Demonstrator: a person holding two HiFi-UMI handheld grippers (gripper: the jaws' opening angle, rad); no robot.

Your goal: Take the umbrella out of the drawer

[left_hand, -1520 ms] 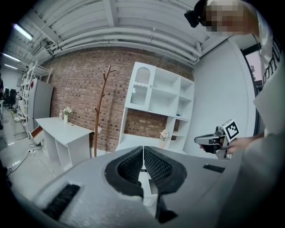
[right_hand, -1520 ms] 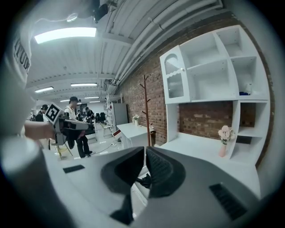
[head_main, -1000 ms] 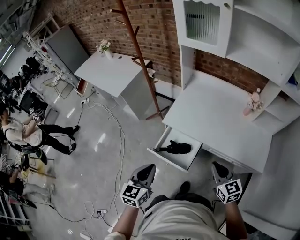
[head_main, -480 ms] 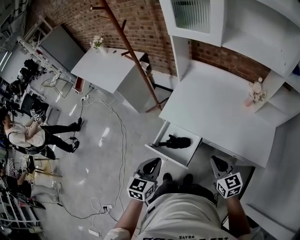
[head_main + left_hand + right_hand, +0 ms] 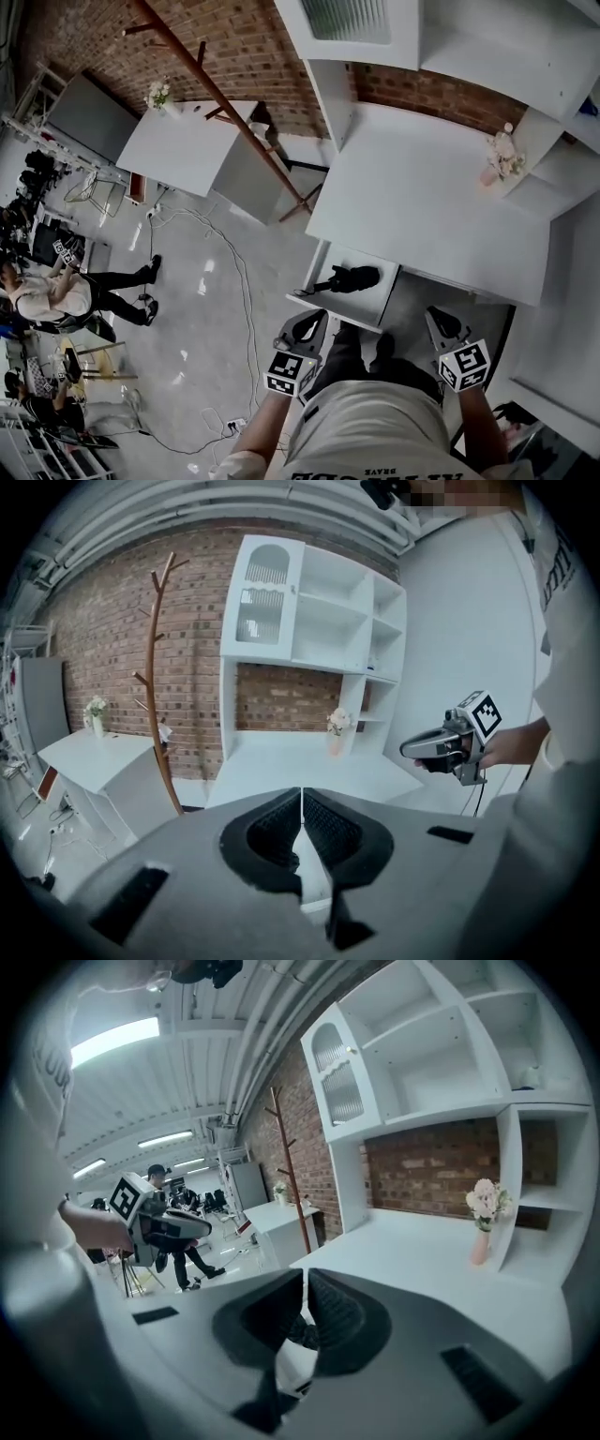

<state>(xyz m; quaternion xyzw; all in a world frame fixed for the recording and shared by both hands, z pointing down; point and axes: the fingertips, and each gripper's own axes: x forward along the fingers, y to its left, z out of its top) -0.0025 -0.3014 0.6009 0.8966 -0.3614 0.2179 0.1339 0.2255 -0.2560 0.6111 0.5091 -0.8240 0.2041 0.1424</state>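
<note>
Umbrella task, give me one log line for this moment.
drawer: open | umbrella: lying inside, untouched | left gripper: shut, empty | right gripper: shut, empty

so colour-wise: the umbrella (image 5: 352,278) you were after was plain black, while the drawer (image 5: 366,305) and the desk (image 5: 422,206) were both flat white. your left gripper (image 5: 307,326) and right gripper (image 5: 442,323) were grey with black ribbed pads (image 5: 330,829), each with a cube of black-and-white square markers. the wall (image 5: 234,42) was red-brown brick, the coat stand (image 5: 220,94) brown, the floor (image 5: 197,291) pale grey, the little vase (image 5: 488,175) pink. your shirt (image 5: 366,431) was off-white.
</note>
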